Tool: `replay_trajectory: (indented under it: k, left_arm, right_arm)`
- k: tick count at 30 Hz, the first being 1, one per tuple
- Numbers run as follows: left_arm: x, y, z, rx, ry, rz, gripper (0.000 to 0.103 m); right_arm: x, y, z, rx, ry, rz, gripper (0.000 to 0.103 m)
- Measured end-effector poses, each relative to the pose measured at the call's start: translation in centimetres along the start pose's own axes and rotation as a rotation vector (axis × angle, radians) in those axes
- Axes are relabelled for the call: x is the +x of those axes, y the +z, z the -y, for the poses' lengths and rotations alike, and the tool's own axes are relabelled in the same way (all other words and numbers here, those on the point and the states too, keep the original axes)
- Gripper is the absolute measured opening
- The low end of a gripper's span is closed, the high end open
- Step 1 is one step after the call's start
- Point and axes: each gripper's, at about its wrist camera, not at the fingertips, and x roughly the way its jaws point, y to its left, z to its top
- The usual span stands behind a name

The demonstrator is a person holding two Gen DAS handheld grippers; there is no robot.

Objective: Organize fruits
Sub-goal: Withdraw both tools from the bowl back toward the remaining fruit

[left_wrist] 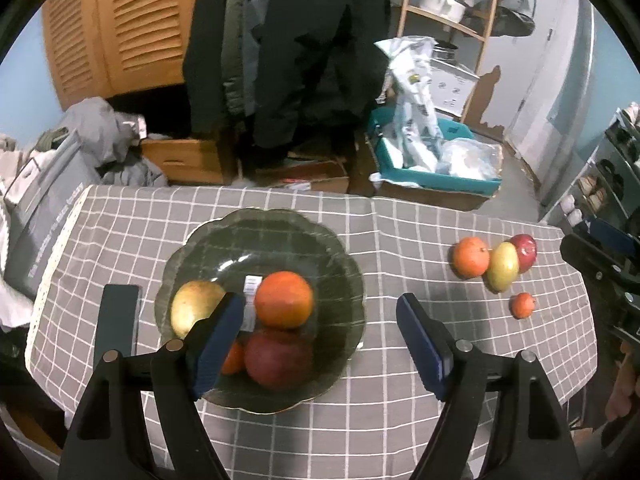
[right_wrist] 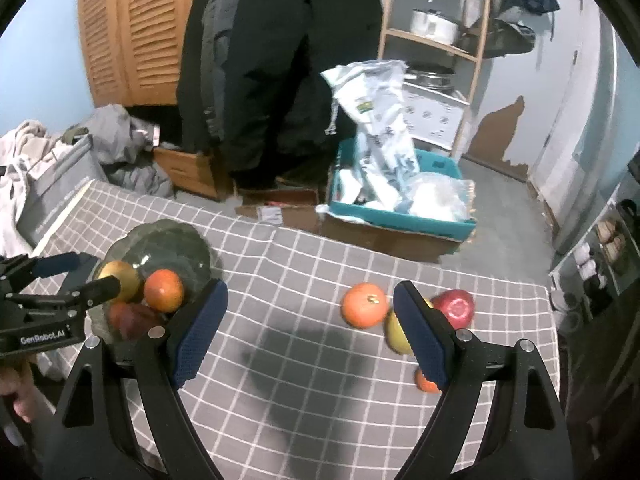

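While above table (left_wrist: 400, 240): both claws spread, holding nothing
Left claw (left_wrist: 320, 344): over bowl (left_wrist: 200, 240)
Right claw (right_wrist: 308, 332): near orange (right_wrist: 364, 306)

A desk (left_wrist: 400, 240) under a grey checked cloth (right_wrist: 304, 280) fills the foreground. Beyond it stand louvred wooden doors (left_wrist: 120, 24), dark coats (left_wrist: 296, 48) hanging beside them, and a wooden shelf (right_wrist: 436, 40) with metal pots (right_wrist: 434, 24). On the grey floor (right_wrist: 500, 192) sits a teal crate (left_wrist: 436, 178) stuffed with plastic bags (right_wrist: 372, 112). Grey clothes (left_wrist: 100, 132) pile up on the left. The pale blue wall (right_wrist: 516, 60) has peeling paint low down.
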Motion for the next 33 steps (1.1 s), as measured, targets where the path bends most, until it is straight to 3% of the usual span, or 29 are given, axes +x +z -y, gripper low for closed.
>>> replay_trajectory:
  k: [5,23,33]
  left_arm:
    - [-0.3,0.3,2.0,0.029,-0.017,0.012,0.086]
    - [0.2,1.3,9.1,0.119,-0.071,0.014,0.086]
    - [2.4,1.7,12.0,0.152,-0.076,-0.018,0.086]
  right_arm:
    - [-1.2,-0.8,2.3,0.029,-0.02,0.008,0.085]
    - [-2.9,-3.6,10.4,0.142,-0.12,0.005,0.085]
    - [-0.4,-5.5,14.7,0.22,-0.14,-0.075,0.085]
